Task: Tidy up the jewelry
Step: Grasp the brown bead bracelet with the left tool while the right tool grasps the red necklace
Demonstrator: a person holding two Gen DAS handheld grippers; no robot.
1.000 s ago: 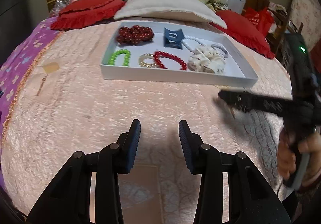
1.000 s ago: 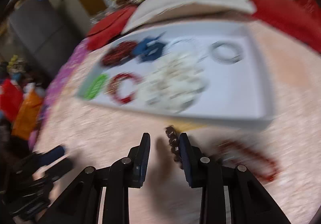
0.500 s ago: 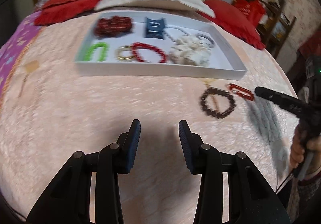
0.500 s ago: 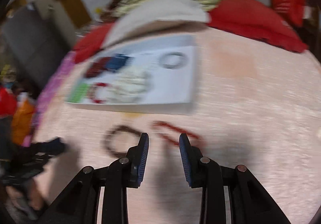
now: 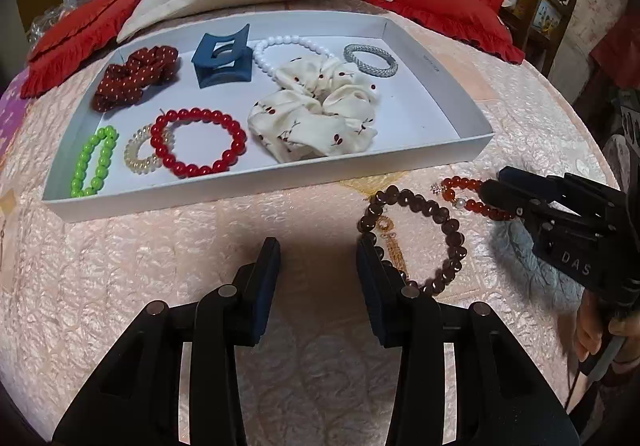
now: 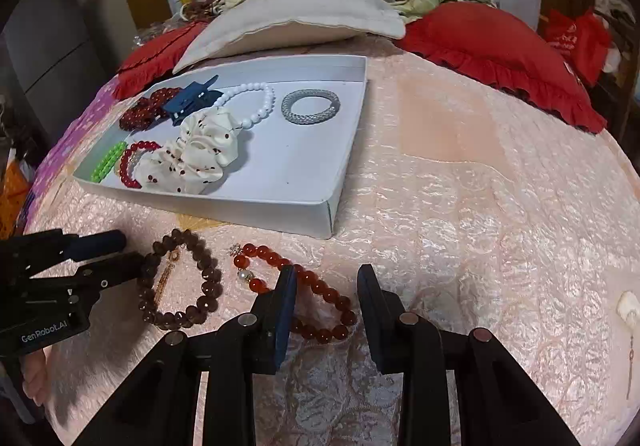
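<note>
Jewelry spread over a pink quilted bed (image 5: 160, 266), most of it in a shallow white tray (image 5: 248, 190) near the pillows.

Inside the tray: green bead bracelet (image 5: 94, 162) at the near left corner; clear coil hair tie (image 5: 140, 154) just beside it, overlapped by a red bead bracelet (image 5: 199, 142). Cream scrunchie (image 5: 316, 114) mid-tray, lying partly on a white bead bracelet (image 5: 276, 54). Silver bangle (image 5: 371, 60) toward the far right, apart from the rest. Blue hair claw (image 5: 222, 60) and dark red dotted scrunchie (image 5: 136, 76) along the far left. Right end of the tray floor bare.

Outside the tray, on the bed just in front of its near right corner: brown bead bracelet (image 5: 416, 242) and orange-red bead bracelet (image 6: 296, 290), side by side, close but not touching.

Left gripper (image 5: 318, 266) partly open, nothing between the fingers, tilted down over the bed; right finger (image 5: 370, 278) at the brown bracelet's left edge, covering a few beads in the left wrist view. Contact cannot be told.

Right gripper (image 6: 326, 294) also partly open, somewhat narrower, astride the near end of the orange-red bracelet: left finger (image 6: 286, 298) in front of the beads, part of the loop visible in the gap. Pads not pressing on it.

Small earring (image 6: 630, 362) alone on the bed, well off to the right.
</note>
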